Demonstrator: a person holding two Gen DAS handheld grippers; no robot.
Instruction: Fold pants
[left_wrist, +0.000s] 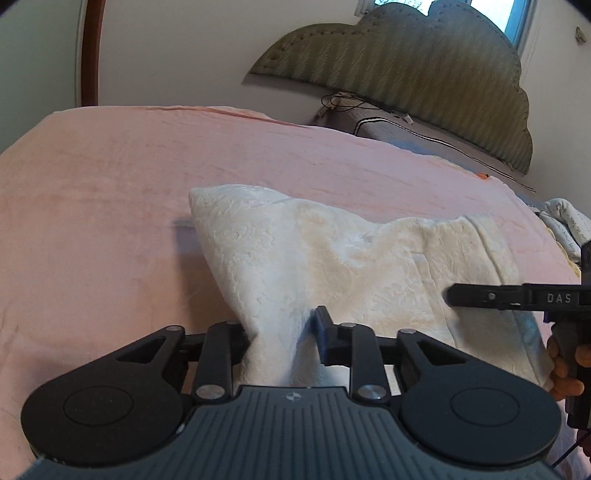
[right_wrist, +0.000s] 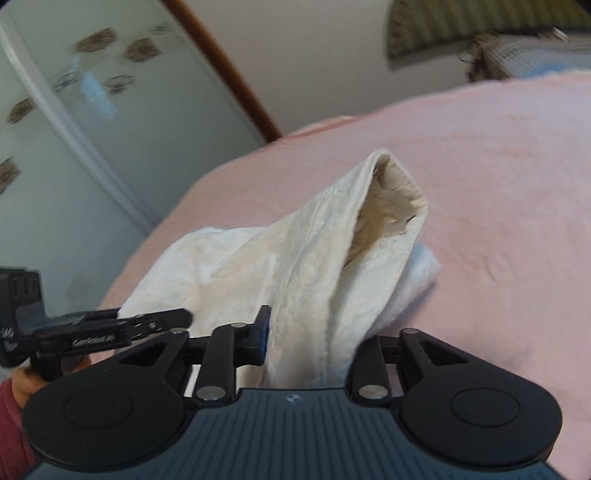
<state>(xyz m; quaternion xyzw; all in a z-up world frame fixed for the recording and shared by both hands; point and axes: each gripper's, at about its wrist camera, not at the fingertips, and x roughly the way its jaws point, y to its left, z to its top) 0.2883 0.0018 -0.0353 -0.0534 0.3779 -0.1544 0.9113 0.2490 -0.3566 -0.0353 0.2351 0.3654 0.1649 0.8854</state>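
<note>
Pants (left_wrist: 332, 266): cream, pinched in both claws, left gripper (left_wrist: 282, 339) and right gripper (right_wrist: 314, 343), each clamped on cloth; long axis stretching forward from both, grippers side by side.

You work over a bed (left_wrist: 110, 192) covered by a pink, plush blanket (right_wrist: 498, 177) that is spread almost flat, with only shallow creases across it. Directly on the blanket lie the cream-white pants (left_wrist: 295, 258), textured and bunched, their far part resting on the pink surface while the near part rises off it. At the bed's far right edge you see a pale printed cloth (left_wrist: 565, 225) lying on the blanket's margin. At the head of the bed a strip of grey mattress (left_wrist: 388, 129) shows beyond the blanket's edge.
</note>
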